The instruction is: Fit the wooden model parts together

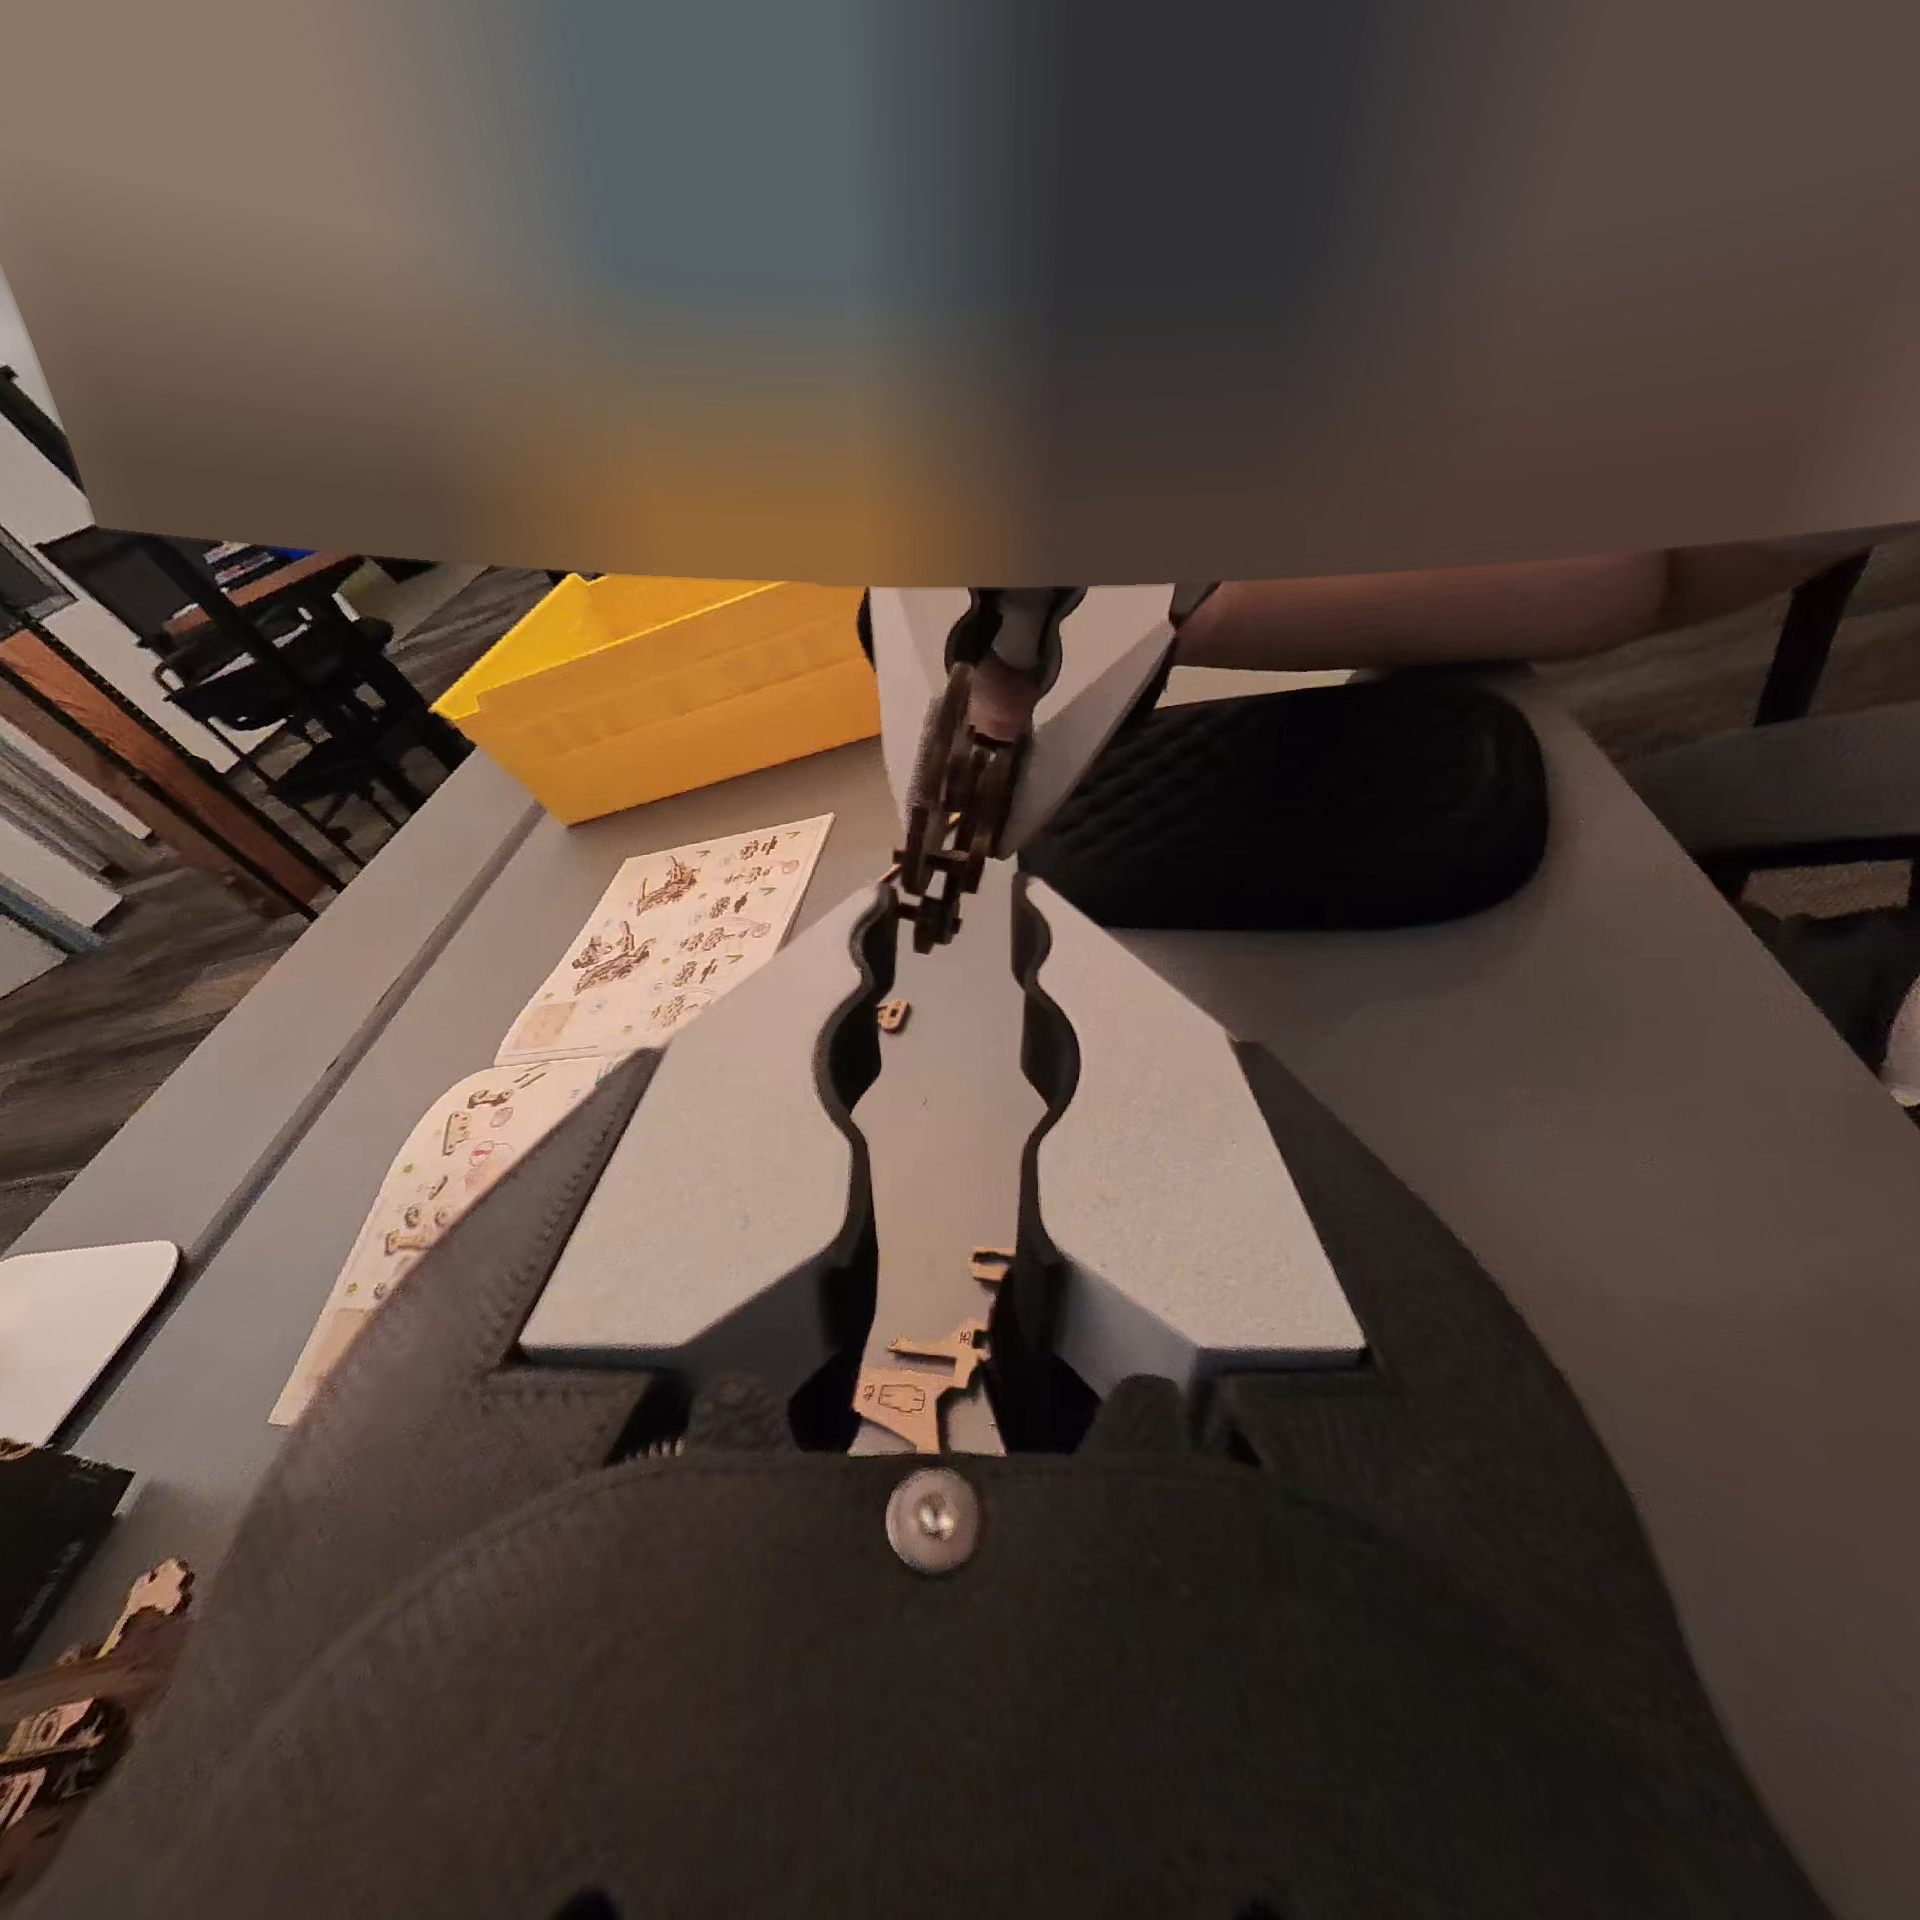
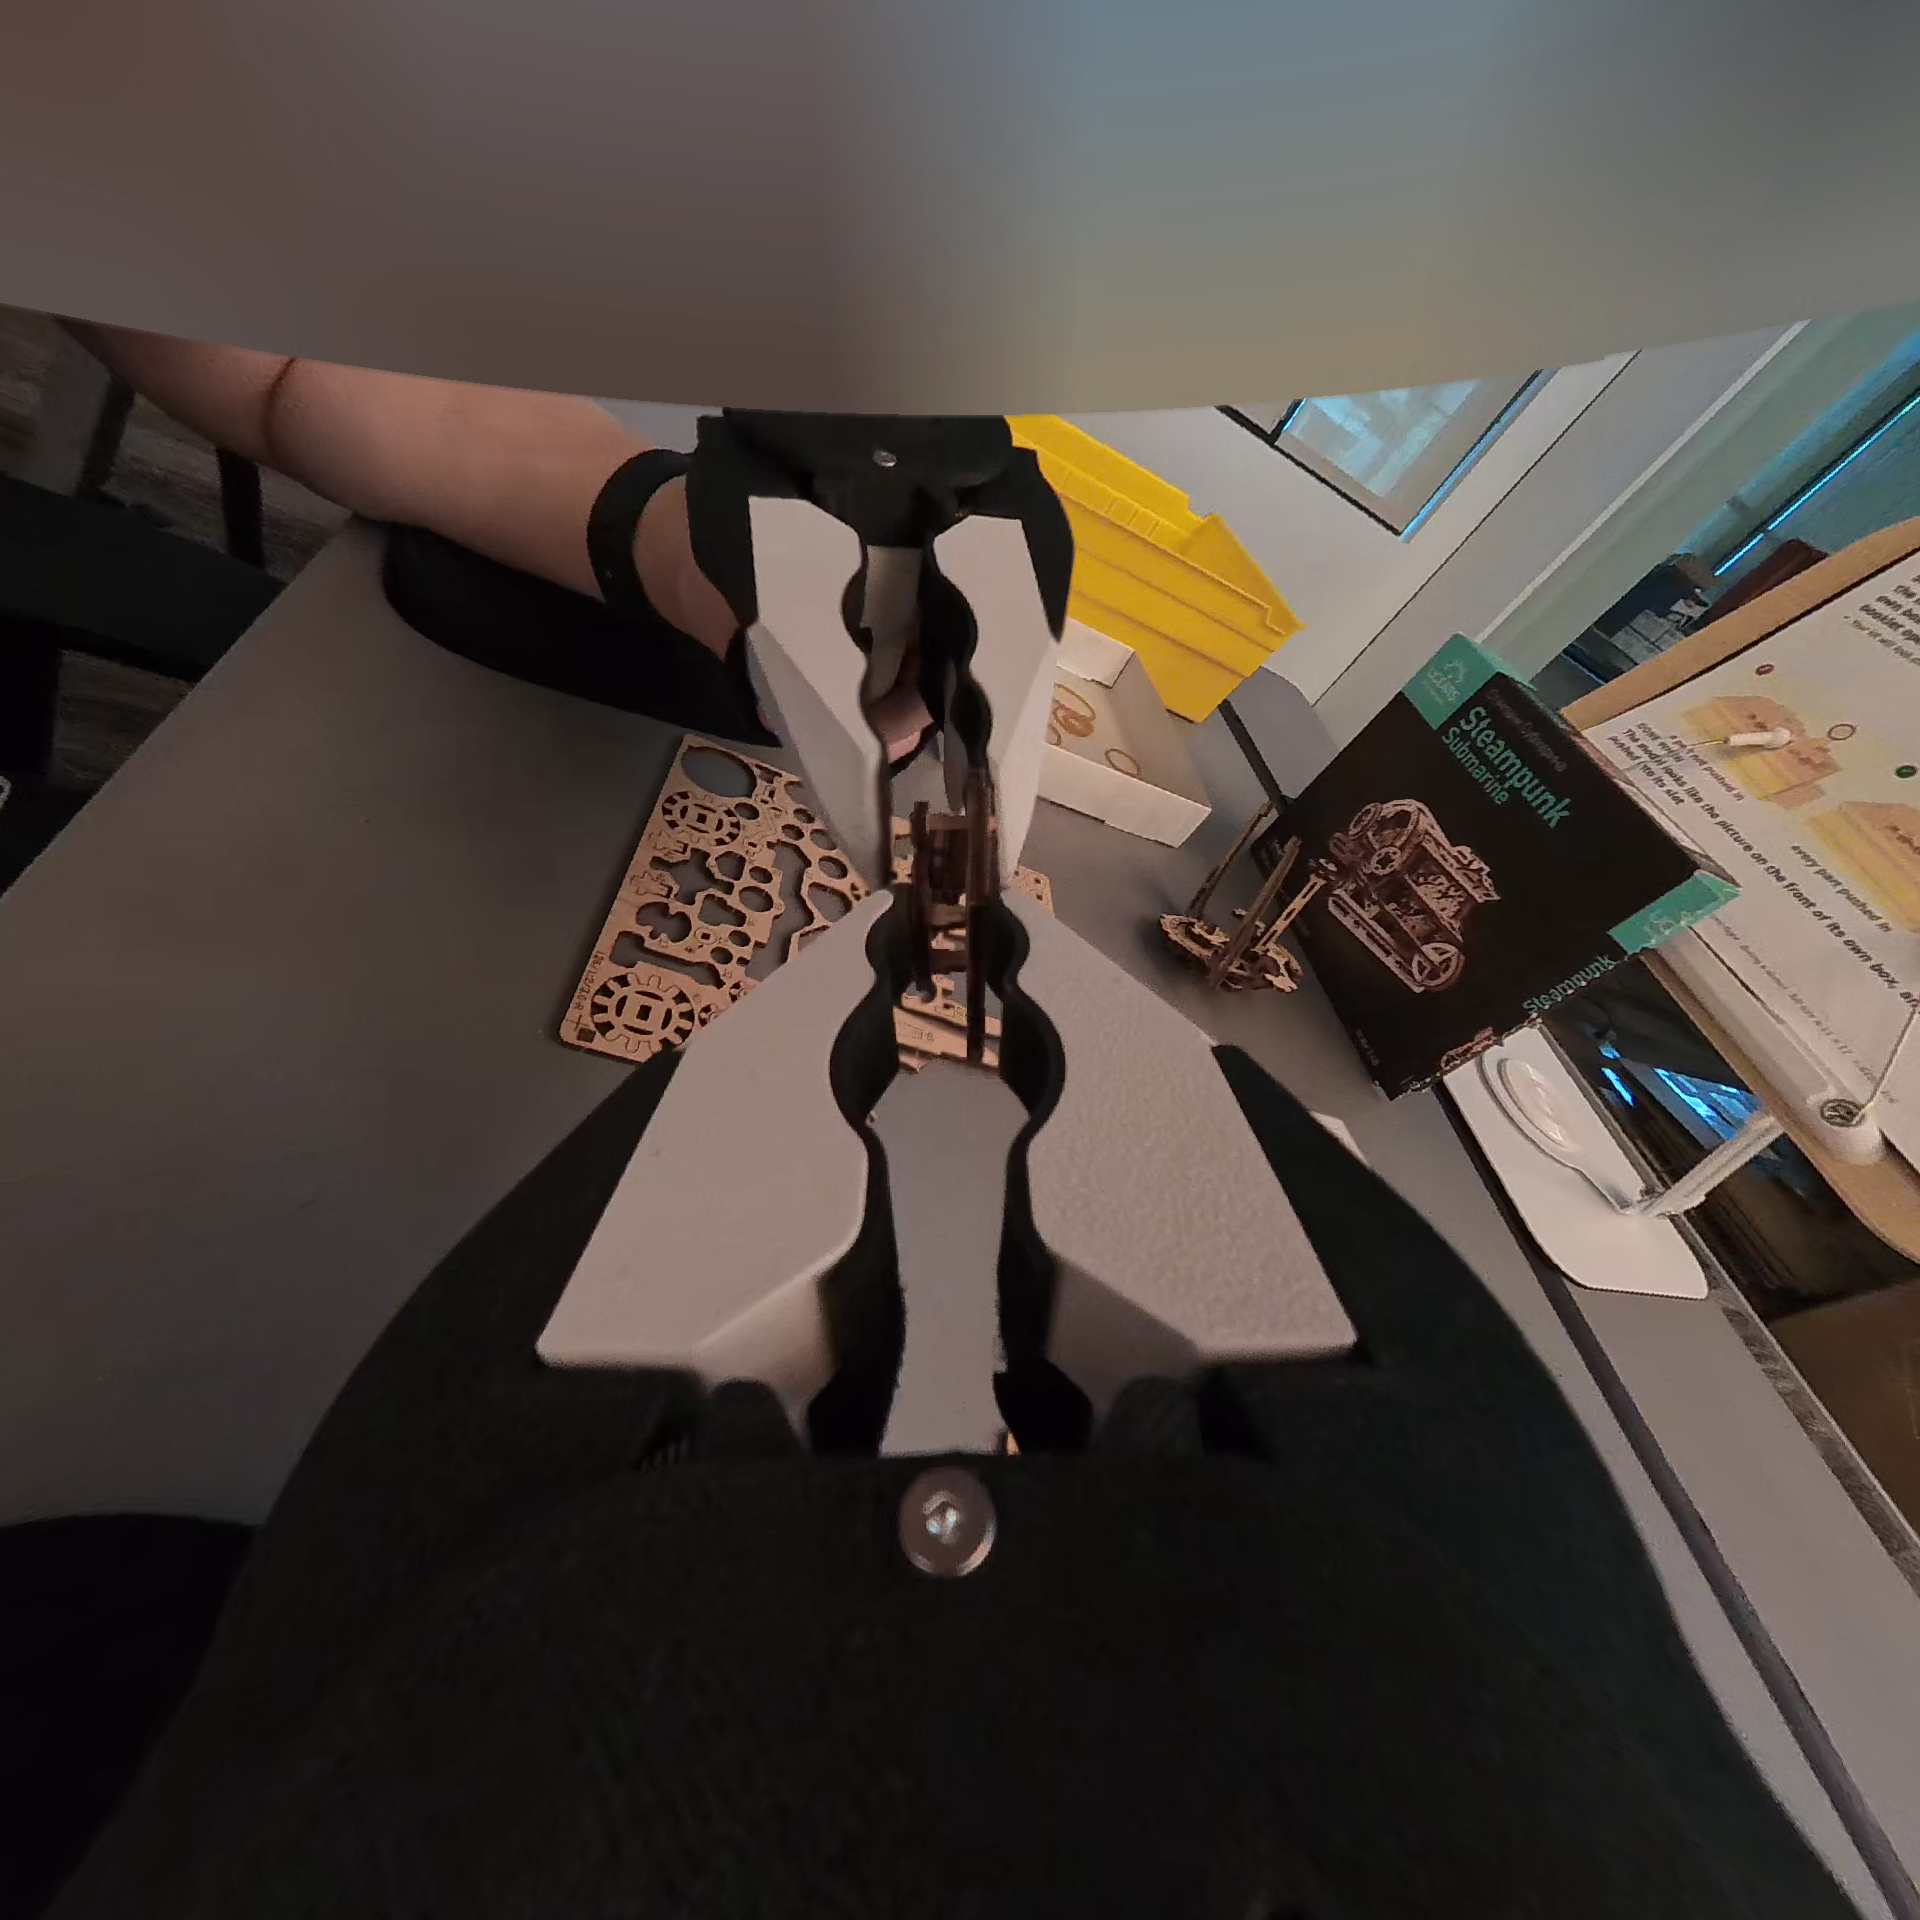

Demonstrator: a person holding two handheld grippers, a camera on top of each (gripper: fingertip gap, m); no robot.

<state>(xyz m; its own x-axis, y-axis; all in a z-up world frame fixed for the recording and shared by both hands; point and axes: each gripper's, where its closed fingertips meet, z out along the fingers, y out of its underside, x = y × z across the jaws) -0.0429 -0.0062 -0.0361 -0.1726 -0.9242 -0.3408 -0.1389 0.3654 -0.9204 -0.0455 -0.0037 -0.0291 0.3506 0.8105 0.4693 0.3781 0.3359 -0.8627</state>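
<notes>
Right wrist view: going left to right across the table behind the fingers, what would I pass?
Punched-out wooden parts sheet → small white box → half-built wooden model → dark kit box → instruction sheet on a stand.

A grey table [image 1: 1351, 997] stands on wood-look flooring [image 1: 135, 997], with a window [image 2: 1392, 436] in a pale wall.

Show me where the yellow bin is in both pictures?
Left wrist view: the yellow bin sits upper left of middle, at the table's far edge, behind the instruction sheets.
Right wrist view: the bin is upper right of middle, behind the far tongs.
Shared landmark: the small wooden assembly at picture centre.
</notes>
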